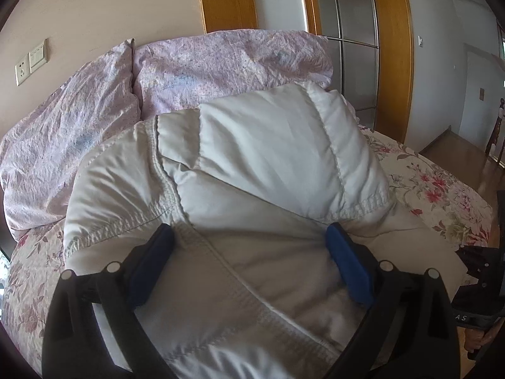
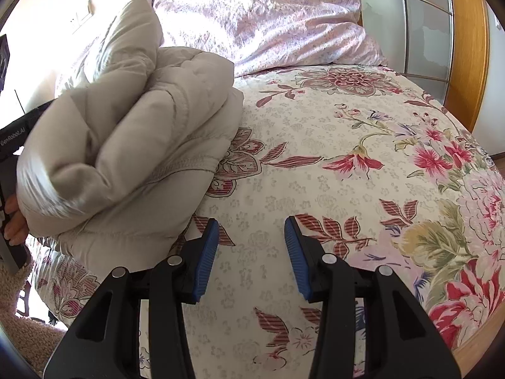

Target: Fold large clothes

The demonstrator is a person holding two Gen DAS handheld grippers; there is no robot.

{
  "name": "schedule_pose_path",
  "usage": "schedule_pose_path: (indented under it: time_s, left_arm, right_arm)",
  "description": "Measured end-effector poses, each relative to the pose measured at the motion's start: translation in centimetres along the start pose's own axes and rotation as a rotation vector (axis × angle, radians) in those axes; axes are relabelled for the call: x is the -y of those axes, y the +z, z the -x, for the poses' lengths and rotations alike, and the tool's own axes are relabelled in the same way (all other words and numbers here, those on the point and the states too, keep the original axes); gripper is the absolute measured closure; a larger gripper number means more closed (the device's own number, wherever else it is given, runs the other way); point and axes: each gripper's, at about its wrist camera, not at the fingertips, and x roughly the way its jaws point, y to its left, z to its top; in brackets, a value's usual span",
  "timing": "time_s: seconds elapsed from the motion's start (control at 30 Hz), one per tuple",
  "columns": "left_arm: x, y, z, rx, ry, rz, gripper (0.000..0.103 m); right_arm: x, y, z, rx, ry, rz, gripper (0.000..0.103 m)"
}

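A puffy off-white quilted jacket (image 1: 268, 145) lies folded into a thick bundle on the floral bed sheet (image 1: 442, 195). My left gripper (image 1: 249, 230) straddles the near part of the bundle, its blue pads (image 1: 347, 268) set wide and pressing into the padding on both sides. In the right wrist view the jacket (image 2: 151, 145) sits at the left, its top fold raised and blurred beside the left gripper's body (image 2: 12, 139) and a hand (image 2: 15, 218). My right gripper (image 2: 252, 222) hovers open over the bare sheet (image 2: 347, 126), right of the jacket, with nothing between its fingers.
A crumpled pale pink duvet (image 1: 205, 63) is heaped along the far side of the bed against the wall. Behind it stand a wooden door frame (image 1: 227, 0) and frosted glass panels (image 1: 347, 31). The bed's edge and the wooden floor (image 1: 457, 145) lie to the right.
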Motion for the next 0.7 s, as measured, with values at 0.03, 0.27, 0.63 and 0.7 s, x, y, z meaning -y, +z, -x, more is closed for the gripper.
schedule_pose_path:
  time_s: [0.03,0.27,0.63,0.7]
  left_arm:
    - [0.2,-0.1,-0.2,-0.001,-0.003,0.0,0.007]
    - [1.9,-0.8,-1.2,-0.011,-0.011,-0.028,0.006]
    - [-6.4,0.8,7.2,0.121,-0.057,0.101,0.002]
    - [-9.1,1.1,7.4,0.131,0.013,0.139,0.002]
  right_arm:
    - [0.0,0.0,0.0,0.001,-0.001,0.0,0.058]
    - [-0.2,-0.4,0.4,-0.001,-0.036,-0.015,0.058]
    - [-4.5,5.3,8.5,0.216,-0.048,0.086,0.058]
    - [-7.4,7.5,9.2,0.266,0.014,0.147,0.058]
